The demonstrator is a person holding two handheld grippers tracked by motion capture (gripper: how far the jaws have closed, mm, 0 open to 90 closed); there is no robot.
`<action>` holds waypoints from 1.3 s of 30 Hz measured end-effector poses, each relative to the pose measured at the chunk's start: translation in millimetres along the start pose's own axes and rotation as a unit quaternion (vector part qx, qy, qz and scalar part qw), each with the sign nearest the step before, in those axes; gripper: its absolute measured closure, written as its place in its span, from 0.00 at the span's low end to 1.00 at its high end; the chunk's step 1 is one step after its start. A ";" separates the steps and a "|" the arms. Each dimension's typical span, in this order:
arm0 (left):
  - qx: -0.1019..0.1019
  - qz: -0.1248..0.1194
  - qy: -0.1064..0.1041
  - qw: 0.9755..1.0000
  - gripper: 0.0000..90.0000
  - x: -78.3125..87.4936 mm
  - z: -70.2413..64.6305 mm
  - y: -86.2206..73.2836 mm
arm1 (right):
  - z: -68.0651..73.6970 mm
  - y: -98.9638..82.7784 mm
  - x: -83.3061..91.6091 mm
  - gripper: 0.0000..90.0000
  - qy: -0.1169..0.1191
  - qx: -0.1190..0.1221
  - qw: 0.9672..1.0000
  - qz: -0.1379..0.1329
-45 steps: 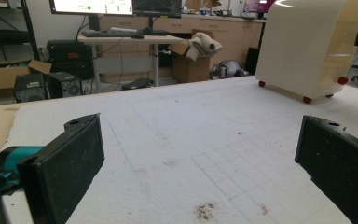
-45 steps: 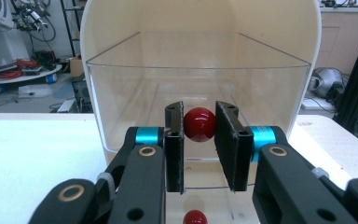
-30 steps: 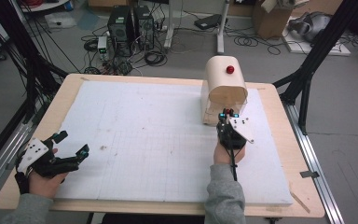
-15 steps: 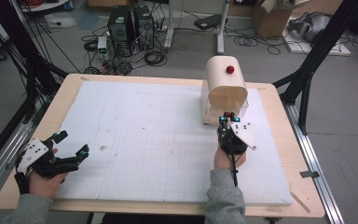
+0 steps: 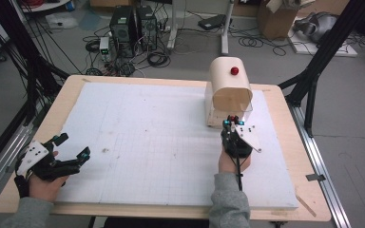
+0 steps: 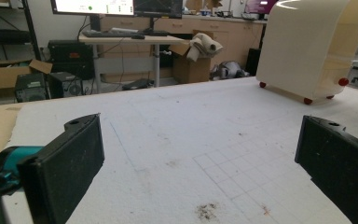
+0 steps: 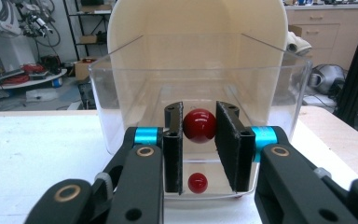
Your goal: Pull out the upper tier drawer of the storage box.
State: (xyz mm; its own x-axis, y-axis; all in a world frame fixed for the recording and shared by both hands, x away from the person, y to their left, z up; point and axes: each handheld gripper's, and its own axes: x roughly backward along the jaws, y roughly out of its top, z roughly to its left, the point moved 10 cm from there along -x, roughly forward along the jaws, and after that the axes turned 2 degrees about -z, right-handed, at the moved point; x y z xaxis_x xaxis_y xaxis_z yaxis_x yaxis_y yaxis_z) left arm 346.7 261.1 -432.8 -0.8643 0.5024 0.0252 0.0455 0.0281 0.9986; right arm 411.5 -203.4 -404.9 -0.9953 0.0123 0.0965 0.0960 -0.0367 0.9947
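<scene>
A cream arched box (image 5: 228,88) stands on the white mat at the far right, with a red ball (image 5: 235,71) on its top. A clear drawer (image 7: 121,93) sticks out of its near end. My right gripper (image 5: 231,121) points into that end. In the right gripper view the right gripper (image 7: 200,110) is shut on the drawer's red knob (image 7: 199,125), and both pads touch it though the jaws have just eased slightly. A smaller red ball (image 7: 197,183) shows below through the clear wall. My left gripper (image 5: 72,145) rests open at the near left corner, nothing between its jaws (image 6: 203,126).
The white gridded mat (image 5: 161,142) covers a wooden table (image 5: 66,99). The cream box (image 6: 307,46) stands on small red feet (image 6: 307,100). Black frame legs (image 5: 313,80), cables and computers stand on the floor beyond the far edge.
The right gripper has shifted only slightly at the drawer's front, and its grey plate now shows more. The left gripper has stayed put.
</scene>
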 end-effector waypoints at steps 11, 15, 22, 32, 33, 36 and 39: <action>0.000 -0.001 -0.004 1.000 0.02 -0.8 -1.8 0.5 | 6.5 6.5 4.5 0.34 0.032 -0.009 0.999 -0.015; 0.000 -0.002 -0.006 1.000 0.02 -2.4 -3.5 0.7 | 5.2 3.2 2.5 0.05 0.027 -0.017 0.999 0.003; 0.000 -0.002 -0.010 1.000 0.02 -4.9 -5.6 1.3 | 12.6 2.4 4.5 0.00 0.051 -0.007 0.999 0.010; -0.008 -0.006 -0.015 1.000 0.02 -2.6 -9.7 5.4 | 17.9 -3.6 9.7 0.00 0.099 0.018 0.994 0.038; -0.009 -0.007 -0.015 1.000 0.02 -2.4 -9.7 5.8 | 16.2 -4.4 11.0 0.00 0.104 0.026 0.993 0.040; -0.007 -0.007 -0.016 1.000 0.02 -2.4 -10.1 5.8 | 6.3 -2.5 16.6 0.00 0.110 0.021 0.993 0.039; -0.014 -0.007 -0.022 1.000 0.02 -2.9 -12.9 6.3 | -2.7 2.5 26.2 0.00 0.138 0.025 0.990 0.030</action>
State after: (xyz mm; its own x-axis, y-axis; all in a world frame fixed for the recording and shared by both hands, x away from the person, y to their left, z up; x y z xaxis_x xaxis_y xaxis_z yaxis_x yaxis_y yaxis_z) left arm 343.1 248.7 -426.0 -0.8421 0.5392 0.0103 0.0191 0.0107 0.9998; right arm 385.6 -205.9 -400.0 -0.9534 -0.2618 0.1500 0.1497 0.0212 0.9885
